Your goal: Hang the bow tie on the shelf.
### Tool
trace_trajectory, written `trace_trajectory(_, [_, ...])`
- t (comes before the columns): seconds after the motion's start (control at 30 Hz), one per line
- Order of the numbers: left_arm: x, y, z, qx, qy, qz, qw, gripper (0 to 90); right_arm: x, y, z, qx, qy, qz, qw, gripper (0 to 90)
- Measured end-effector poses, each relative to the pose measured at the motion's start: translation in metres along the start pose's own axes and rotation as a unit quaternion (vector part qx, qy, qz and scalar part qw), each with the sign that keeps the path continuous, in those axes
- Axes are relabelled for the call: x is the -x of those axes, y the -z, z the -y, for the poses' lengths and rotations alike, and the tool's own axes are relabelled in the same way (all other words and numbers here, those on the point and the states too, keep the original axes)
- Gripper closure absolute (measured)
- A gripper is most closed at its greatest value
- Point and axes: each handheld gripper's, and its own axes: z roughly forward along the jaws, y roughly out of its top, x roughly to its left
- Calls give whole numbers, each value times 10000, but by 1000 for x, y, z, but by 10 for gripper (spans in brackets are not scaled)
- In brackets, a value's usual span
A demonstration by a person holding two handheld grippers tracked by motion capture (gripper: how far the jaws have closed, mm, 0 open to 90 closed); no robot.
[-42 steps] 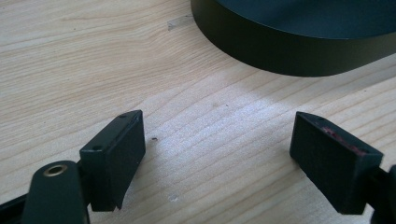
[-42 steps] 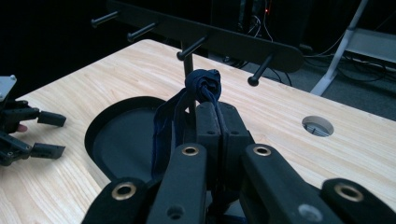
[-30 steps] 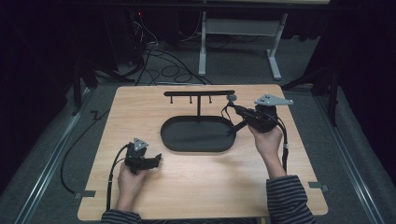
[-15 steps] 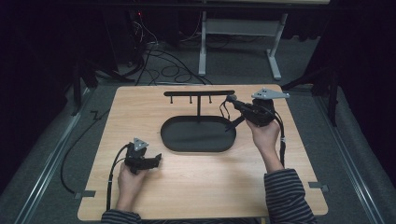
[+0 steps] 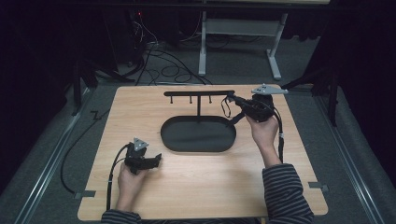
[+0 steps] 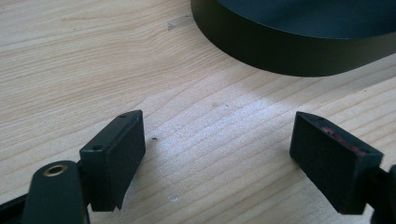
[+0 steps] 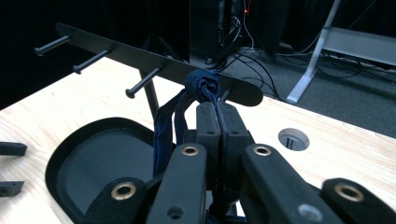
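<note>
A black stand has a horizontal bar [image 5: 198, 93] with several pegs [image 7: 142, 81] on a post over an oval black tray [image 5: 198, 147]. My right gripper [image 5: 230, 98] is shut on a dark blue knotted cord loop [image 7: 204, 86]. It holds the knot right at the bar's [image 7: 140, 53] right end, and the rest of the loop [image 5: 226, 110] hangs below the jaws. Whether the loop sits over a peg is hidden by the knot. My left gripper [image 5: 157, 159] rests on the table left of the tray, open [image 6: 219, 144] and with nothing between its jaws; the tray wall [image 6: 280, 51] lies just ahead.
The wooden table [image 5: 196, 191] has bare room in front of the tray. A round cable hole [image 7: 293, 138] sits near the table's far right. Beyond the far edge, cables and a white desk frame [image 5: 275, 56] stand on the grey floor.
My right gripper has shifted slightly up and back toward the bar's right end, still with the cord. The left hand has stayed put.
</note>
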Motion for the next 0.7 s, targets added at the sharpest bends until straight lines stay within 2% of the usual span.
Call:
trace_trajectory(0.53, [0,0,0,-1,-1,1,10000,186,9,-10,4,-17,-126,240,9996,900])
trace_trajectory(0.7, [0,0,0,6,5,-1,10000,186,9,-13,5,-93,-101,286,9995,899])
